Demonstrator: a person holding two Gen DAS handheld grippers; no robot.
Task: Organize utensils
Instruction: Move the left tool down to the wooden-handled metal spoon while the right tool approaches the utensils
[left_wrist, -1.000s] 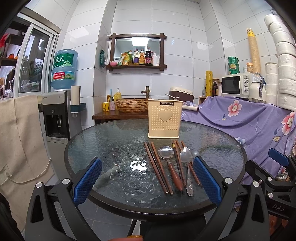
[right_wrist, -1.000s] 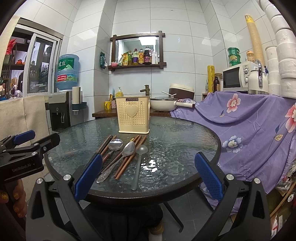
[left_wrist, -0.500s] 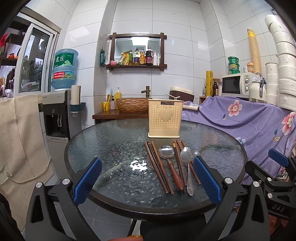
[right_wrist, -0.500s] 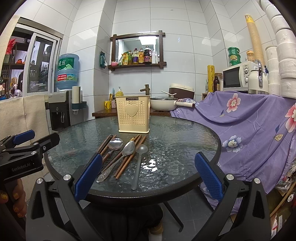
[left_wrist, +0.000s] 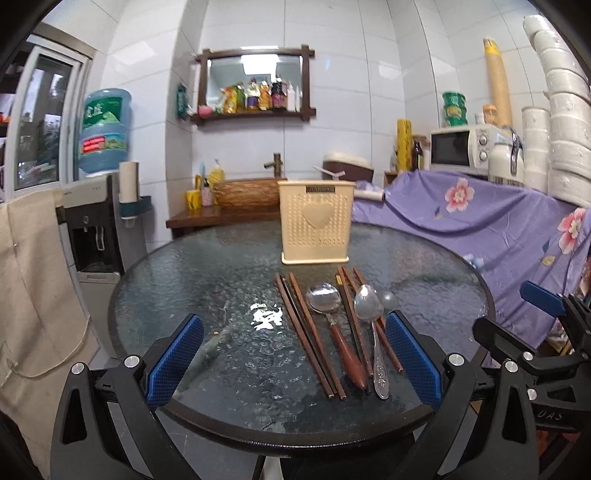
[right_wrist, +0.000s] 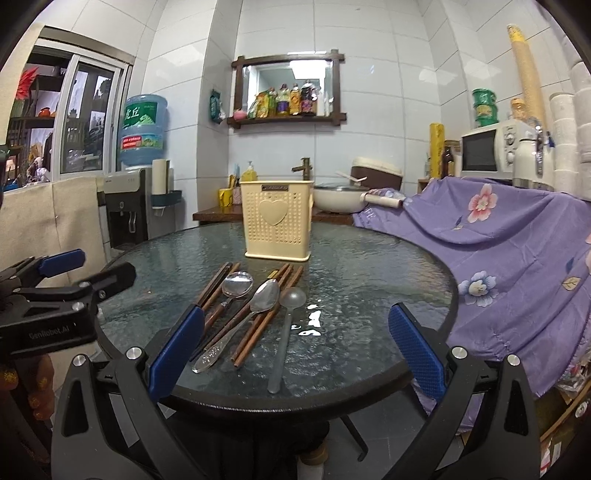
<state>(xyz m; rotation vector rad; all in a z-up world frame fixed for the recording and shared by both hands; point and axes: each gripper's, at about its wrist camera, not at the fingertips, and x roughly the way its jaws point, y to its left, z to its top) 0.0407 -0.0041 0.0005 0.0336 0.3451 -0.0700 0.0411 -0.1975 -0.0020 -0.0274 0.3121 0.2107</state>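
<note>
Utensils (left_wrist: 343, 325) before cream holder (left_wrist: 315, 221), clear spoon's handle (right_wrist: 282, 343) only in right view, both jaws wide, empty.

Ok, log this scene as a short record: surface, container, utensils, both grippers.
surface: round glass table
container: cream utensil holder, upright at the far side of the table, no utensil visible in it
utensils: chopsticks, wooden-handled spoon, metal spoon, translucent spoon, all lying flat in front of the holder
left gripper: open, empty, near the table's front edge
right gripper: open, empty, near the table's front edge
</note>
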